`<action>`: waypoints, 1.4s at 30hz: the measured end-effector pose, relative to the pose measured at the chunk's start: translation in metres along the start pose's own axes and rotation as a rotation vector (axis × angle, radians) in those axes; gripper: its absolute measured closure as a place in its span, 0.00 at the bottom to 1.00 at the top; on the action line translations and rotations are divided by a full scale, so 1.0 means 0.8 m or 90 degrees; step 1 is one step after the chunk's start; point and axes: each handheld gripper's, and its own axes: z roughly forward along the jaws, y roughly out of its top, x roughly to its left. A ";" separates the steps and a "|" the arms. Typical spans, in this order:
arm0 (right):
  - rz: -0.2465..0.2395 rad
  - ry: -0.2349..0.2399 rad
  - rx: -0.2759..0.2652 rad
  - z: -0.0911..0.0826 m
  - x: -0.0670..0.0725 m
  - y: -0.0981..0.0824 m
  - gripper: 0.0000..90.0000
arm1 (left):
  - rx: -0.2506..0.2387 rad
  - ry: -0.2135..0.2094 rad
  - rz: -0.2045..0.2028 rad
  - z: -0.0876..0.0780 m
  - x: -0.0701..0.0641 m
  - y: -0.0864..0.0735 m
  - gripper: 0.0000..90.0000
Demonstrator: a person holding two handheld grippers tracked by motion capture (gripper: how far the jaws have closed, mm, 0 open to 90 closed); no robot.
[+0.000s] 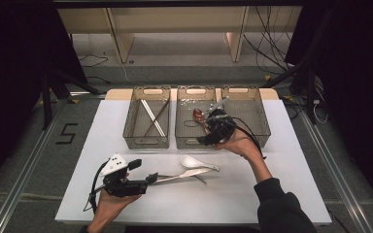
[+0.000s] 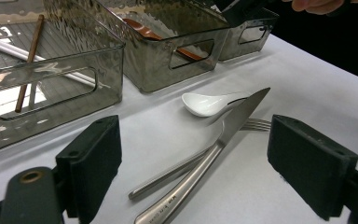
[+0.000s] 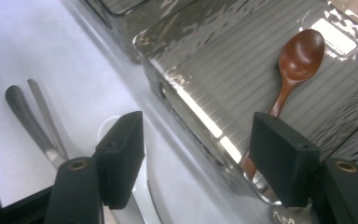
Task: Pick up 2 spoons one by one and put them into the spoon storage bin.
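desk (image 1: 281,194): white-covered; three smoked clear plastic bins along the far side, loose cutlery in front of them.
middle bin (image 1: 187,136): lies under and just ahead of the right gripper (image 1: 212,132); brown wooden spoon (image 3: 294,70) lies inside, free of the jaws, bowl away from them.
right jaws: wide apart, nothing between the pads.
left gripper (image 2: 200,163): nearer hand to the loose cutlery; jaws open, empty.
steel table knife (image 2: 214,149): straight ahead between the left jaws, handle end nearest, blade pointing away; long axis runs along the reach, not across the gap.
steel fork (image 2: 186,165): crossed under the knife, touching.
white ceramic soup spoon (image 2: 207,102): beyond the knife tip.
judgement: left takes the knife next.
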 end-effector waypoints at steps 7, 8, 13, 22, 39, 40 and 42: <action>-0.015 0.009 0.009 -0.001 0.011 -0.007 0.39 | -0.002 0.000 -0.003 0.000 0.000 0.000 0.19; -0.015 0.008 0.010 -0.001 0.012 -0.008 0.39 | -0.003 0.000 -0.003 0.000 0.000 0.000 0.19; -0.027 0.020 0.011 0.002 0.019 -0.013 0.37 | -0.004 0.001 0.000 -0.001 0.000 0.000 0.19; -0.038 0.033 0.037 0.013 0.027 -0.022 0.39 | -0.006 0.002 0.000 -0.001 0.000 0.000 0.19; -0.027 0.051 0.138 0.054 0.017 -0.043 0.40 | -0.004 0.003 0.003 -0.001 -0.001 0.000 0.19; -0.027 0.055 0.141 0.056 0.017 -0.043 0.41 | -0.004 0.003 0.003 -0.001 -0.001 0.000 0.19; -0.030 0.057 0.150 0.058 0.017 -0.044 0.44 | -0.005 0.003 0.002 -0.001 -0.001 0.000 0.19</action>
